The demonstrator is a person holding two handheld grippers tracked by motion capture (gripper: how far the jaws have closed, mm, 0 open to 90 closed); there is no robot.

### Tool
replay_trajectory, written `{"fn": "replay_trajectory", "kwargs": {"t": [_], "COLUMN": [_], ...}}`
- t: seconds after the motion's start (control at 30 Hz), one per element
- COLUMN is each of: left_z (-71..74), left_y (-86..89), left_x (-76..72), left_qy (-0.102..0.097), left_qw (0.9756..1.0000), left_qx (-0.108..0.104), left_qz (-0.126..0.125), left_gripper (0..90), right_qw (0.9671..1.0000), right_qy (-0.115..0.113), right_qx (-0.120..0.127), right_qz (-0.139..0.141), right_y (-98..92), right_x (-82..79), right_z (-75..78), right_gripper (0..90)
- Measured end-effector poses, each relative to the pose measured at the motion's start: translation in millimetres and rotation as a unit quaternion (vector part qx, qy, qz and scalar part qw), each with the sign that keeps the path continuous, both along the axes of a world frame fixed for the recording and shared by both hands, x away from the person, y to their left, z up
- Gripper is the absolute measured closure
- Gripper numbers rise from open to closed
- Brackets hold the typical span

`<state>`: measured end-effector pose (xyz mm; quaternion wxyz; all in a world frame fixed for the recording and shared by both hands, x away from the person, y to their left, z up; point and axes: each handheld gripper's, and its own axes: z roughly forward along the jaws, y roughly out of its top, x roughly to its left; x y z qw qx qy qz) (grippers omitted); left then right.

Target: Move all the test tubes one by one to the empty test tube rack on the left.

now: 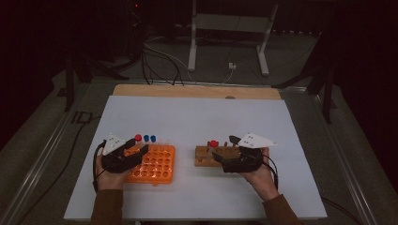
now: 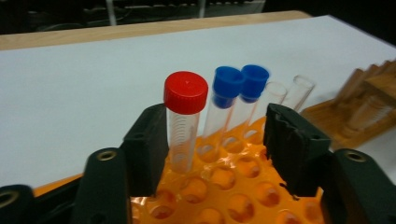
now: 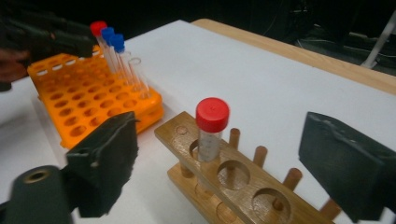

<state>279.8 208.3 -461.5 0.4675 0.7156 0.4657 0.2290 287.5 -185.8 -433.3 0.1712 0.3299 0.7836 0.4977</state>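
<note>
My left gripper [image 1: 136,151] [image 2: 215,126] hovers open over the back left corner of an orange tube rack [image 1: 159,166] [image 2: 233,186]. A red-capped tube [image 2: 186,95] stands in the rack right against the inner face of the left jaw; the right jaw is well clear of it. Two blue-capped tubes [image 2: 229,86] and two uncapped ones [image 2: 299,88] stand behind it. My right gripper [image 1: 225,149] [image 3: 219,135] is open wide around a second red-capped tube [image 3: 212,116] upright in a wooden rack [image 1: 204,157] [image 3: 243,191], touching neither jaw.
Both racks sit on a white sheet [image 1: 197,117] over a wooden table [image 1: 187,90], about a hand's width apart. Most holes of the orange rack and the other holes of the wooden rack hold nothing. Cables and a metal stand [image 1: 225,28] lie on the floor beyond.
</note>
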Motion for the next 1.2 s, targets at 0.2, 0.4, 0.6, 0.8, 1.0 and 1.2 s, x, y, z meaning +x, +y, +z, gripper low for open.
{"fn": "replay_trajectory", "kwargs": {"t": [0.2,0.4,0.6,0.8,1.0,1.2], "left_z": [3.8,7.1,14.4,20.7,23.5,25.0], "left_y": [3.8,7.2,3.6,-4.9,-11.9,-17.2], "left_x": [-3.7,-6.2,-9.1,-10.9,-11.5,-10.7], "left_qy": [-0.002,-0.009,-0.027,-0.036,-0.036,-0.033], "left_qw": [0.9999,0.9996,0.9987,0.9984,0.9984,0.9980], "left_qx": [-0.014,-0.020,-0.040,-0.043,-0.042,-0.051], "left_qz": [0.004,0.020,0.014,0.001,-0.014,-0.020], "left_gripper": [28.3,17.7,7.7,0.5,0.5,0.6], "right_qw": [0.9999,0.9997,0.9995,0.9995,0.9997,0.9999], "right_qy": [0.008,0.004,0.012,0.017,0.008,-0.003], "right_qx": [-0.014,-0.022,-0.029,-0.026,-0.024,-0.011], "right_qz": [0.003,-0.005,-0.008,-0.001,0.003,0.002], "right_y": [12.2,22.0,24.4,25.6,26.2,21.6], "right_x": [6.7,13.4,19.8,21.4,18.7,15.8], "right_z": [-12.7,-21.5,-26.5,-26.9,-20.4,-8.2], "right_gripper": [28.3,47.6,63.5,72.8,74.1,74.2]}}
